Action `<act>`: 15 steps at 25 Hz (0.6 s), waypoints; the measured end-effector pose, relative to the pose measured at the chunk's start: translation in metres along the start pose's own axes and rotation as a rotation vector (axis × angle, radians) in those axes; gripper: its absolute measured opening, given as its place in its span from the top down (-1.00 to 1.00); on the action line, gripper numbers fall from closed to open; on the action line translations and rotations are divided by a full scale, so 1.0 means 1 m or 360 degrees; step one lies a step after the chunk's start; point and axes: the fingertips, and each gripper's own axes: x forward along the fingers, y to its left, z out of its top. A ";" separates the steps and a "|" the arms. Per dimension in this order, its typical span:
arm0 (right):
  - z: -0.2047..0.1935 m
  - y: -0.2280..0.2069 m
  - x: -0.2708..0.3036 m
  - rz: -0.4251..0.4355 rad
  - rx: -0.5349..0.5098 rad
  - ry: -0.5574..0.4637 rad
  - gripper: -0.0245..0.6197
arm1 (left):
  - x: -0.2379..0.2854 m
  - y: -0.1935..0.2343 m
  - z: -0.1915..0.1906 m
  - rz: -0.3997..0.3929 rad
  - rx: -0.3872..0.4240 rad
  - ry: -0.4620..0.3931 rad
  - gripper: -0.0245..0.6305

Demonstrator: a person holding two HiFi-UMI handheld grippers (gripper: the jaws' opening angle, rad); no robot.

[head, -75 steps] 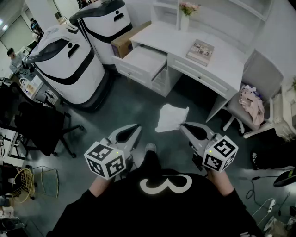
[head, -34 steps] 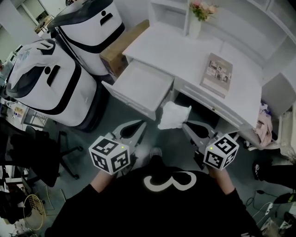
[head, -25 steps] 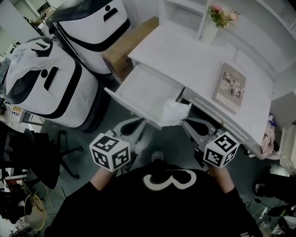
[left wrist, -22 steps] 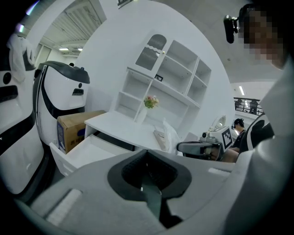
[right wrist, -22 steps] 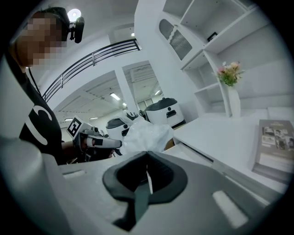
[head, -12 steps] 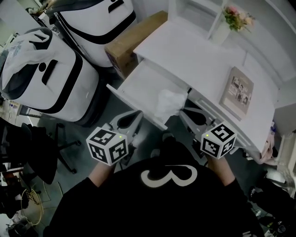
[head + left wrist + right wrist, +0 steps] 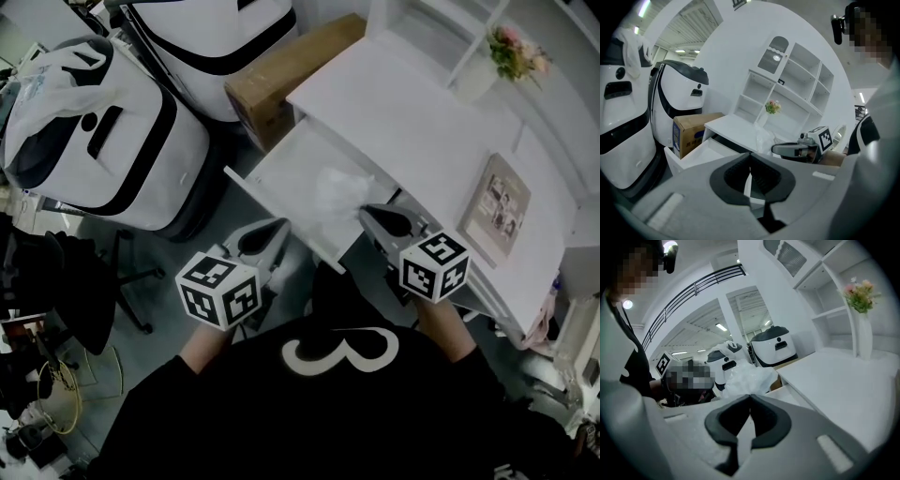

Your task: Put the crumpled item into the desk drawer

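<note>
Over the open drawer (image 7: 286, 167) at last, the crumpled item (image 7: 337, 187) hangs pinched in the right gripper's (image 7: 366, 212) closed jaws, ready for dropping.

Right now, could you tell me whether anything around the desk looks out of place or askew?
Only the crumpled white item, pinched in the right gripper and hanging over the open drawer, not yet inside. The book and vase look tidy.

crumpled item (image 7: 339, 190): white | drawer (image 7: 281, 169): white | box (image 7: 281, 70): brown | flowers (image 7: 514, 47): pink
</note>
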 end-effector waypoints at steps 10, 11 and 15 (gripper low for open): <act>-0.006 -0.041 0.075 0.0042 -0.0019 0.0237 0.91 | 0.020 0.042 0.012 0.0111 -0.0115 0.0003 0.90; -0.008 -0.044 0.083 0.0042 -0.0035 0.0264 0.91 | 0.021 0.046 0.011 0.0124 -0.0127 0.0003 0.90; -0.020 -0.056 0.113 0.0052 -0.0059 0.0365 0.91 | 0.026 0.065 0.009 0.0175 -0.0178 0.0002 0.90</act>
